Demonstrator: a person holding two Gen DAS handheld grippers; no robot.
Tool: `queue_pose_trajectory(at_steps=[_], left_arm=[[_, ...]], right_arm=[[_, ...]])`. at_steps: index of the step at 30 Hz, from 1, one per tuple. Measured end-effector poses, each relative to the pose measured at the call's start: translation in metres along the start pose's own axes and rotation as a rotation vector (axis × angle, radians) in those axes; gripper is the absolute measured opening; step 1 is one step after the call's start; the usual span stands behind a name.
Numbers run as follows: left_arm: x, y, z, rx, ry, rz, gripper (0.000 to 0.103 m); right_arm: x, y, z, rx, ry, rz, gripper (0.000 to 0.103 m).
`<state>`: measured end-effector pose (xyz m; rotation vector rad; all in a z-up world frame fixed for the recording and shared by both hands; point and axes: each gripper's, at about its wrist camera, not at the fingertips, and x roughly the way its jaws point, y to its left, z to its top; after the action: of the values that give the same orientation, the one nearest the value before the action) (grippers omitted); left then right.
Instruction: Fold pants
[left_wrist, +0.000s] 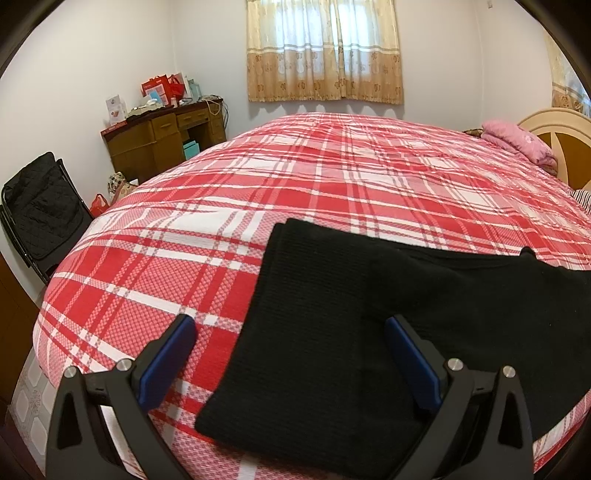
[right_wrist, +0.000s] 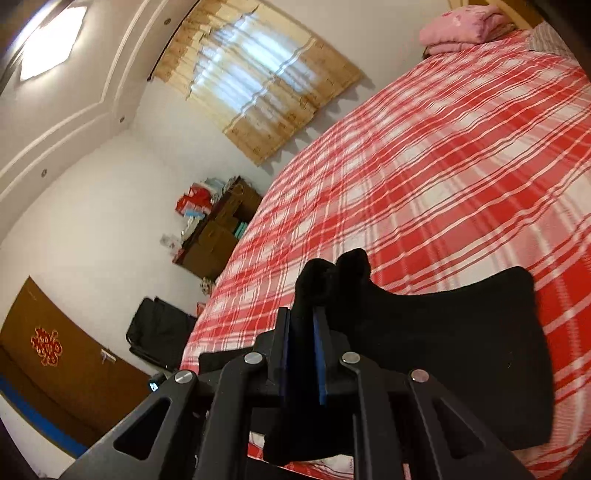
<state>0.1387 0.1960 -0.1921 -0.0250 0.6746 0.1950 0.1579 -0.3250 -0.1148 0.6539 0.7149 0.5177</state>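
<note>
Black pants (left_wrist: 332, 314) lie on the red plaid bedspread (left_wrist: 332, 173) near the bed's front edge, running off to the right. My left gripper (left_wrist: 290, 325) hovers over their left end, open, its blue pads (left_wrist: 168, 365) wide apart and pressing on nothing. In the right wrist view my right gripper (right_wrist: 303, 317) is shut on a bunch of the black pants (right_wrist: 461, 332). A bunched tuft of the fabric sticks up past the blue fingertips (right_wrist: 317, 325), and the rest trails down to the bedspread (right_wrist: 443, 166).
A pink folded quilt (left_wrist: 517, 142) lies by the headboard (left_wrist: 554, 125) at the far right. A wooden desk (left_wrist: 166, 136) with boxes stands at the back left, and a black folding chair (left_wrist: 44, 206) beside the bed's left edge. A curtained window (left_wrist: 323, 48) is behind.
</note>
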Motion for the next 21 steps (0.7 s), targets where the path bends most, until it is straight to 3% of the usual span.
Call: queue_pose_trajectory(at_steps=[13,18,19,20,21], left_arm=[[-0.001,0.001,0.000,-0.002,0.000,-0.002,0.103],[-0.009,0.000,0.002,-0.013,-0.018,0.010,0.103],[-0.014,-0.001,0.004,-0.010,-0.038,0.028,0.103],[-0.018,-0.001,0.005,-0.006,-0.052,0.042,0.103],[-0.022,-0.001,0.008,-0.003,-0.067,0.056,0.103]], right_arm=[[0.090,0.001,-0.051,-0.041,0.179,-0.040,0.012],[0.110,-0.011,-0.063,-0.014,0.206,-0.033,0.015],[0.112,-0.010,-0.064,-0.019,0.216,-0.028,0.020],[0.114,-0.008,-0.065,-0.023,0.229,-0.020,0.037],[0.114,-0.006,-0.065,-0.028,0.235,-0.014,0.063]])
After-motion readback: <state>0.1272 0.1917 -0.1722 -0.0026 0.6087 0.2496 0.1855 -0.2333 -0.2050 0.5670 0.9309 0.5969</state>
